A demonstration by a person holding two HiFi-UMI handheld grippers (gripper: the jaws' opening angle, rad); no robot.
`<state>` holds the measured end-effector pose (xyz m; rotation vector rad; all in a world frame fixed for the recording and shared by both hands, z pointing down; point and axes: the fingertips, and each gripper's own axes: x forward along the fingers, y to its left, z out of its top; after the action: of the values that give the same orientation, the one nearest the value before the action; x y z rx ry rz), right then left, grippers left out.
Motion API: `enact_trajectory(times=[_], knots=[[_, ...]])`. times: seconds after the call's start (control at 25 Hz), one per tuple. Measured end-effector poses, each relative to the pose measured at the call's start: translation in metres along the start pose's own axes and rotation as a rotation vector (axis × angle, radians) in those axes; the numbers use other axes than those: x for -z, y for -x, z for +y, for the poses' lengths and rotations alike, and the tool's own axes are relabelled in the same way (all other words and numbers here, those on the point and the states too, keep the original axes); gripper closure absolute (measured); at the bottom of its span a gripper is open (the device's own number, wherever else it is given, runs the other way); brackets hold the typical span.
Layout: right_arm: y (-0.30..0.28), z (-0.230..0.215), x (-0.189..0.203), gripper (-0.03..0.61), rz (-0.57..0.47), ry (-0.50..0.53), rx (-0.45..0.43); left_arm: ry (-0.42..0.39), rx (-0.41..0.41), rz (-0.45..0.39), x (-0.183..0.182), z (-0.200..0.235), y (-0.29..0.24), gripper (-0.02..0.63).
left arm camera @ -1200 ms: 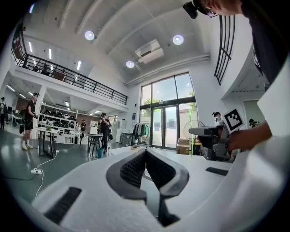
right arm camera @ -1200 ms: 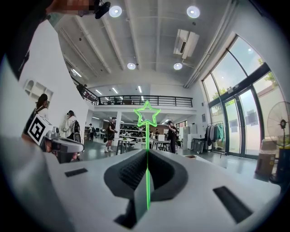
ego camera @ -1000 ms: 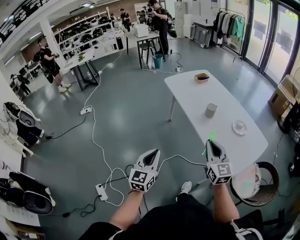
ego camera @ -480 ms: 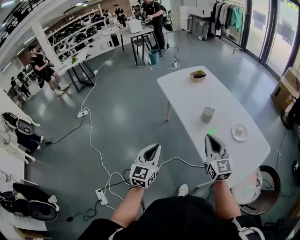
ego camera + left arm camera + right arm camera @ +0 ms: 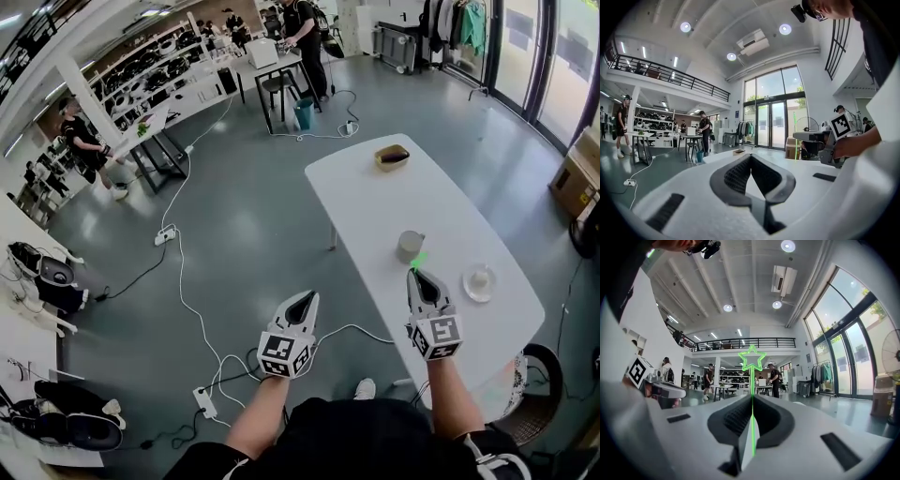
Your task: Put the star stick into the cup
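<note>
A green star stick (image 5: 752, 380) stands upright between the jaws of my right gripper (image 5: 752, 401), which is shut on it; its star outline rises above the tips. In the head view the right gripper (image 5: 416, 274) hovers over the white table (image 5: 375, 202), with the green star stick (image 5: 418, 260) poking out just in front of the grey cup (image 5: 410, 246). My left gripper (image 5: 302, 302) hangs over the floor left of the table, its jaws closed together with nothing between them. The left gripper view shows the same closed tips (image 5: 751, 157).
A small white dish (image 5: 479, 281) lies on the table to the right of the cup. A brown bowl (image 5: 392, 157) sits at the table's far end. White cables and a power strip (image 5: 203, 401) lie on the floor. People stand by tables at the back.
My right gripper has carried the star stick forward toward the cup. The view has shifted closer to the table. The left gripper keeps its place beside it.
</note>
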<state>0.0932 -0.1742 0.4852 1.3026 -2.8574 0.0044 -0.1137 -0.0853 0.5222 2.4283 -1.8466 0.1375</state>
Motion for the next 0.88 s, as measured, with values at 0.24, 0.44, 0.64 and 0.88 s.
enact_trajectory(times=[0.24, 0.44, 0.64, 0.88], knots=[[-0.025, -0.02, 0.003, 0.568, 0.003, -0.01, 0.0, -0.019, -0.005, 0.02, 0.001, 0.003, -0.023, 0.604], [-0.049, -0.03, 0.009, 0.568, 0.02, -0.016, 0.014, -0.021, 0.018, 0.023, 0.003, 0.019, -0.052, 0.604], [-0.072, -0.055, 0.018, 0.568, 0.03, -0.047, 0.071, 0.029, 0.053, 0.021, 0.005, 0.039, -0.093, 0.604], [-0.113, -0.077, 0.025, 0.568, 0.055, -0.039, 0.133, 0.025, 0.111, 0.048, 0.006, 0.074, -0.137, 0.604]])
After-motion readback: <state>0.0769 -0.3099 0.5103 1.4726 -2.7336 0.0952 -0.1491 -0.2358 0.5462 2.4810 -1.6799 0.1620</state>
